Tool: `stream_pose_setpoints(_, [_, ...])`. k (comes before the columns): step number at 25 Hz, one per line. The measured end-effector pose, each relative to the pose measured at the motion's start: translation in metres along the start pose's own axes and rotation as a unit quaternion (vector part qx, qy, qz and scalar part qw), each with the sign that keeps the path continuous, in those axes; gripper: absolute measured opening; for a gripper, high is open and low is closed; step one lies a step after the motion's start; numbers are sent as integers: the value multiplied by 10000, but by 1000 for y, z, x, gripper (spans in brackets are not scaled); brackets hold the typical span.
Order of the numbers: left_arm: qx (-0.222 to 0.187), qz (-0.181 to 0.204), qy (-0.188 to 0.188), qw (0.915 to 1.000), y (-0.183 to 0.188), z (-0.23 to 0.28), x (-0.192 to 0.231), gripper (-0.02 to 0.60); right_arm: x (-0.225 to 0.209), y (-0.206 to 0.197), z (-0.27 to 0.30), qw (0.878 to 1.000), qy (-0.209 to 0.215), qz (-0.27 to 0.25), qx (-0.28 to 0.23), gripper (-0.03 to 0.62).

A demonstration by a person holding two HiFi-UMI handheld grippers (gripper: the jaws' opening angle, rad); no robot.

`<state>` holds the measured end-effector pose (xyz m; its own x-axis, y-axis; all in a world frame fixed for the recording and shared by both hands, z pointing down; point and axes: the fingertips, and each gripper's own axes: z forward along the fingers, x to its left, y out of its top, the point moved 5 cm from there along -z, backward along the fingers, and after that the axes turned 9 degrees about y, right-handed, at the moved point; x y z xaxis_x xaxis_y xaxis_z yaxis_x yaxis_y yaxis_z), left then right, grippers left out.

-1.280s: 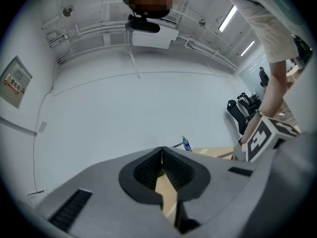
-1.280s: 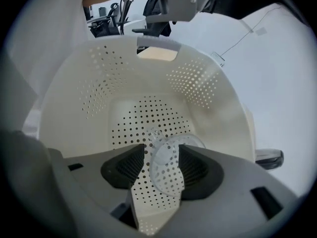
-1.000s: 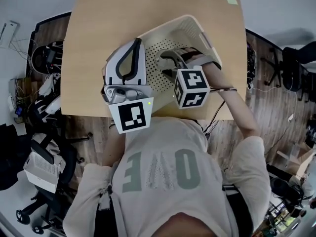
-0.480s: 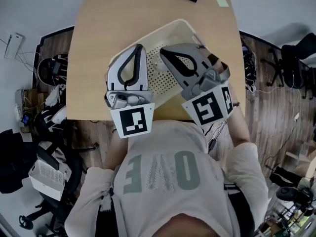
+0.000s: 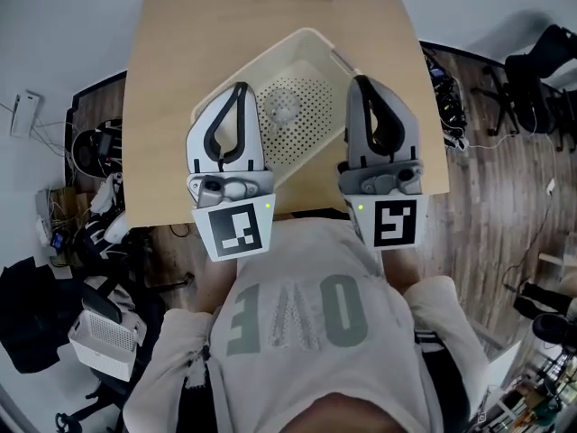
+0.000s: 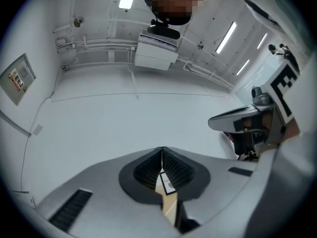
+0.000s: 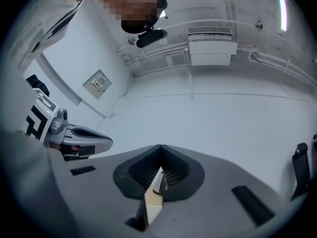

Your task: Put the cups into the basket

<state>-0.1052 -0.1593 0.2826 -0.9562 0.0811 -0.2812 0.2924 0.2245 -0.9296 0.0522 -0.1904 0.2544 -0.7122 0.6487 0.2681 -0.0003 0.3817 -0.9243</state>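
Cup (image 5: 282, 108) is lying inside the cream perforated basket (image 5: 266, 61) on the wooden table (image 5: 171, 79).
Left gripper (image 5: 240, 88) and right gripper (image 5: 360, 83) are hovering above the basket's near side, one at each end. Both are pointing up and away from the table, and both jaw pairs are pressing fully together with nothing between them.
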Motion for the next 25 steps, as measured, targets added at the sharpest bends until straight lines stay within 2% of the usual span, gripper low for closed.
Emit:
stream_pose_setpoints(4, [-60, -115, -82, 9999, 6, -11, -10, 11, 6, -7, -18, 9995, -16, 249, 167, -2])
stream_pose_setpoints(12, [-66, -113, -164, 9998, 13, -26, -18, 11, 14, -7, -34, 9996, -20, 238, 160, -2])
stream_pose_setpoints(25, [-147, -30, -119, 9998, 15, -25, -14, 11, 26, -17, -30, 9984, 160, 263, 468, -3])
